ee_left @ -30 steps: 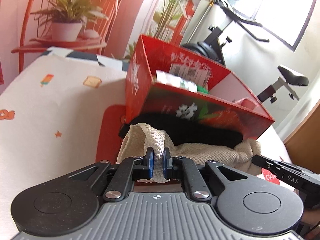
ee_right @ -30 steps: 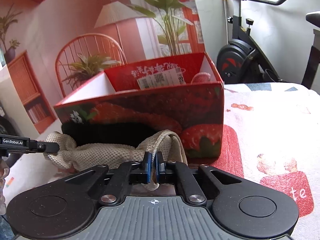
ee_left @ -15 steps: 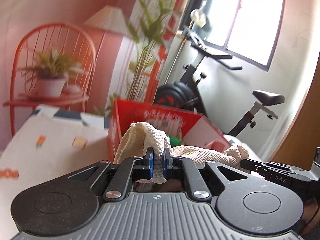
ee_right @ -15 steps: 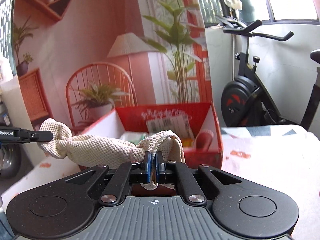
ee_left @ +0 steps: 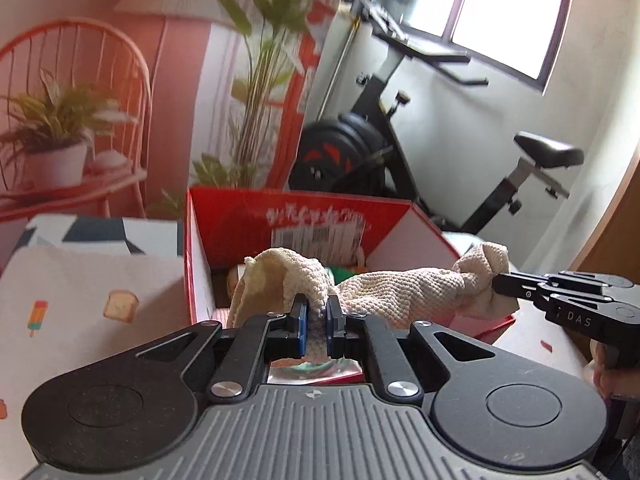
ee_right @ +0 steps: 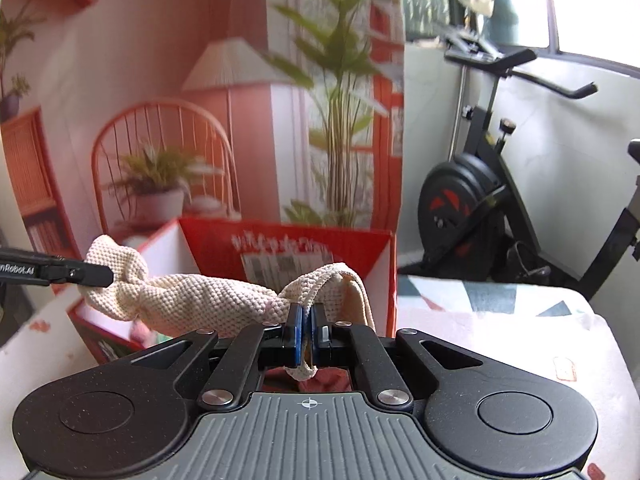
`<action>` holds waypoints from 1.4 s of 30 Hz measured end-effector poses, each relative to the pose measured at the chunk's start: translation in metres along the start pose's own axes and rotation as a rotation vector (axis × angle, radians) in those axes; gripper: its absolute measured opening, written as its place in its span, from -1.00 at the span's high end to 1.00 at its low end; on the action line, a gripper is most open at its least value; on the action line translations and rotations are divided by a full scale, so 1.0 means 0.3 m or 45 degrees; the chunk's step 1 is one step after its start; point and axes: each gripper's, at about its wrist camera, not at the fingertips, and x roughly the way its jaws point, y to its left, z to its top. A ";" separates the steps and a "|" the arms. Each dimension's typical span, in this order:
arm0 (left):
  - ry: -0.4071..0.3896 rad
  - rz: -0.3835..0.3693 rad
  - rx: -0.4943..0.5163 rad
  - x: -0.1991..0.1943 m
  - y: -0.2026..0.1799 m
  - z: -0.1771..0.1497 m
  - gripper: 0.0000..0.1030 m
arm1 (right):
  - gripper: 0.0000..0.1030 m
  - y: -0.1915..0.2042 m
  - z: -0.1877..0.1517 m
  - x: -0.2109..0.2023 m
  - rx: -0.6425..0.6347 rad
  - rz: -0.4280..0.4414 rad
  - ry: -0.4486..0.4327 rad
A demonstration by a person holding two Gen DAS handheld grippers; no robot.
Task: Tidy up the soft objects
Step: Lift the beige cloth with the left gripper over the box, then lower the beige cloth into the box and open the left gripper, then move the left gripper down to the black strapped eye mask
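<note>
Fingers (ee_left: 301, 322) of both grippers pinch cream cloth (ee_left: 404, 292) above red box (ee_left: 240, 220).

box interior (ee_left: 280, 280): mostly hidden behind cloth (ee_left: 400, 292) | box label (ee_right: 286, 266): blurred, perhaps a barcode

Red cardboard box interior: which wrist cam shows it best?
Left wrist. It looks down into the red cardboard box, showing the floor and items under the cream knitted cloth. The right wrist view shows mainly the back wall; the cloth hides the inside.
</note>
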 end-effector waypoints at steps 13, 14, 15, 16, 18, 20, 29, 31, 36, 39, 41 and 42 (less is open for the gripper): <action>0.255 0.029 0.019 0.146 0.046 0.018 0.81 | 0.91 0.030 0.014 0.151 -0.050 0.035 0.208; 0.264 0.027 0.027 0.148 0.045 0.015 0.80 | 0.91 0.031 0.014 0.156 -0.045 0.041 0.217; 0.270 0.032 0.034 0.152 0.046 0.015 0.80 | 0.91 0.034 0.014 0.163 -0.043 0.046 0.228; 0.276 0.036 0.036 0.157 0.046 0.016 0.80 | 0.90 0.034 0.012 0.167 -0.044 0.050 0.239; 0.280 0.043 0.030 0.160 0.046 0.017 0.80 | 0.90 0.039 0.008 0.174 -0.043 0.055 0.254; 0.282 0.049 0.028 0.165 0.043 0.020 0.80 | 0.89 0.040 0.007 0.177 -0.034 0.058 0.260; 0.219 0.013 0.096 0.136 0.009 0.016 0.19 | 0.52 0.051 -0.002 0.150 -0.019 -0.007 0.201; 0.185 0.010 0.108 0.119 0.002 0.014 -0.06 | 0.31 0.060 -0.005 0.131 -0.044 -0.042 0.162; 0.078 0.051 0.111 0.052 -0.010 0.023 -0.34 | -0.02 0.074 -0.009 0.063 -0.079 -0.091 0.058; 0.023 0.071 0.100 0.000 -0.014 0.024 -0.48 | -0.27 0.073 -0.024 0.018 -0.058 -0.085 -0.008; -0.009 0.090 0.105 -0.038 -0.020 0.015 -0.61 | -0.41 0.076 -0.041 -0.009 -0.044 -0.079 -0.043; -0.025 0.096 0.110 -0.059 -0.022 0.007 -0.67 | -0.42 0.079 -0.052 -0.020 -0.043 -0.076 -0.054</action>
